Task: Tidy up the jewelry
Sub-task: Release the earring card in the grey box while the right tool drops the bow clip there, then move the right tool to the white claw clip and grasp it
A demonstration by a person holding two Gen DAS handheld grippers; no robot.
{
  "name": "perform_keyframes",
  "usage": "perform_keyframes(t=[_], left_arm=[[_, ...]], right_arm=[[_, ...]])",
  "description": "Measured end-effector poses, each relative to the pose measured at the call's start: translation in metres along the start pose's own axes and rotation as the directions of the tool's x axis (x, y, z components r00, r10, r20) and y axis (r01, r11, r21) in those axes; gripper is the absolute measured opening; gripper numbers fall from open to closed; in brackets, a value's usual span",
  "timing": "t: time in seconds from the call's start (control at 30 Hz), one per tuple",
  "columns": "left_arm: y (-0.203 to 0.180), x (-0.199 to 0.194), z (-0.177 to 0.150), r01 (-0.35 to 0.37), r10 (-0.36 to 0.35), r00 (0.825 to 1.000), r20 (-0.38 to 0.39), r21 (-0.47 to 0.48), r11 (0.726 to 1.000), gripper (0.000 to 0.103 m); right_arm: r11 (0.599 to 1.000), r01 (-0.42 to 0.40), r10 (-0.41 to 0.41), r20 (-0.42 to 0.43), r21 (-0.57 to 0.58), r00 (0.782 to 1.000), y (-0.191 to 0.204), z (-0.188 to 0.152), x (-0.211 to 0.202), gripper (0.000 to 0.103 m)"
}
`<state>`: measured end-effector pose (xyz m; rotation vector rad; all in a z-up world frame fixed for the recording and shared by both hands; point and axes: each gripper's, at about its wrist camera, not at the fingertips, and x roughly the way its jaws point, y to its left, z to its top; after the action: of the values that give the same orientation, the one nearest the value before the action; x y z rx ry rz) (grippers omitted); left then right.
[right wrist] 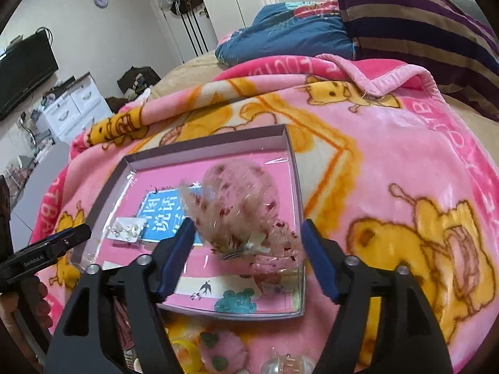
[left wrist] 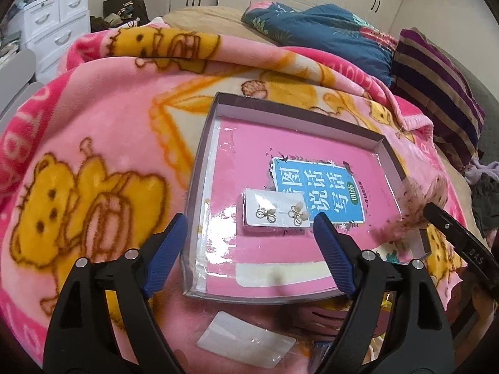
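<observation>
- The left gripper point(left wrist: 249, 233) hangs over a shallow box point(left wrist: 199, 168) on a bed, its blue fingers point(left wrist: 170, 249) spread wide and holding nothing.
- An earring card point(left wrist: 276, 212) lies flat in the box on a pink book point(left wrist: 249, 143), just ahead of the fingertips.
- The right gripper point(right wrist: 246, 243) stands wide open over the box's near corner; a blurred cellophane bag point(right wrist: 240, 212) of pink, speckled contents sits between its fingers, with neither pad pressing it.
- A pink bear-print blanket point(left wrist: 103, 131) covers the bed under the box.
</observation>
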<state>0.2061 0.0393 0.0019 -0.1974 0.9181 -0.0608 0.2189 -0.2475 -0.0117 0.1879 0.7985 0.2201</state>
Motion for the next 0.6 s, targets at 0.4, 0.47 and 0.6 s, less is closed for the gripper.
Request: perform_keyframes(t=[0.4,0.47,0.6], left_arm=[[0.005,-0.02,-0.003,-0.003,0.003,0.999,0.039,-0.008,1.0,0.087],[0.005,-0.025,-0.003,-0.007,0.007,0.999,0.048,-0.007,1.0,0.088],[0.005,-0.038,-0.005,-0.007,0.007,0.998,0.068,-0.004,1.0,0.092]], right_arm=[[1.0,-0.023,0.022,0.039,0.019,0.999,-0.007,-0.003,-0.023,0.083],[0.999,-0.03,0.029,0.044,0.025,0.999,-0.009,-0.004,-0.028,0.085],[0.998,-0.048,0.046,0.062,0.032,0.997,-0.011,-0.007,-0.044,0.088]])
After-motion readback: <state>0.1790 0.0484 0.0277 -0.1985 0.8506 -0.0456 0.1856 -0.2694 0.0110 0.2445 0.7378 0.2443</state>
